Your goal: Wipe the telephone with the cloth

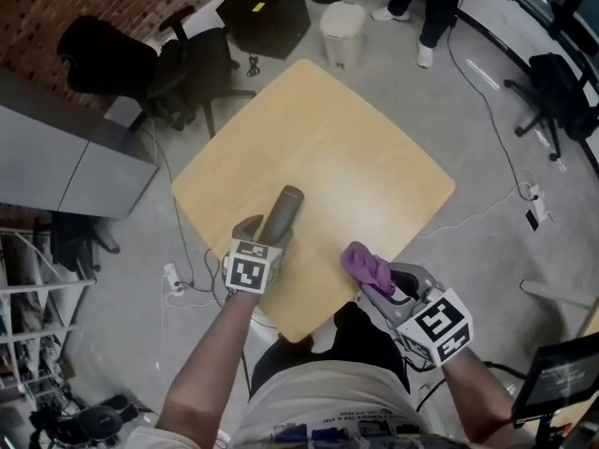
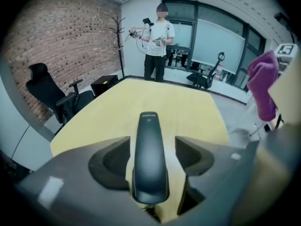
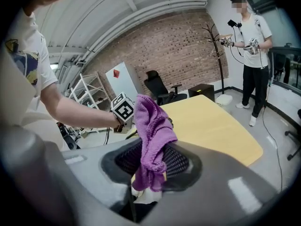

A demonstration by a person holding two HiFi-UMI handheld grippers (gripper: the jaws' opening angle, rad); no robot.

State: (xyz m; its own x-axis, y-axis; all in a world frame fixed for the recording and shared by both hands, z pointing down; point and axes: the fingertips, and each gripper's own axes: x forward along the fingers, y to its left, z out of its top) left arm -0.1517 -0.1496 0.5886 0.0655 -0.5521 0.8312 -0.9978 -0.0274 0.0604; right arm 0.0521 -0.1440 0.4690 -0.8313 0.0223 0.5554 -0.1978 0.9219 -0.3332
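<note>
A brick wall (image 2: 61,41), an office chair (image 2: 51,98) and a coat stand (image 2: 120,41) ring a bare, pale wooden worktop (image 1: 374,157). Another person (image 2: 157,36) stands beyond its far corner.

The operator stands at the near corner. The left tongs (image 1: 269,237) reach in over the near-left edge, angled down. The telephone (image 2: 150,159), a dark handset, lies lengthwise between the jaws with its far end pointing toward the middle of the worktop. The left gripper view shows wood on both sides of the handset, so the jaws are spread and neither pad presses on it. Whether it already rests on the wood cannot be told. The low angle suggests it is being laid down flat, where a wipe can run along its length.

The right tongs (image 3: 153,164) are closed on the cloth (image 3: 153,135), a purple rag pinched near its lower end so that most of it stands bunched above the jaws. They hang over the near-right edge close to the near corner, well apart from the handset, probably to leave the left hand room. Wiping looks not yet begun.
</note>
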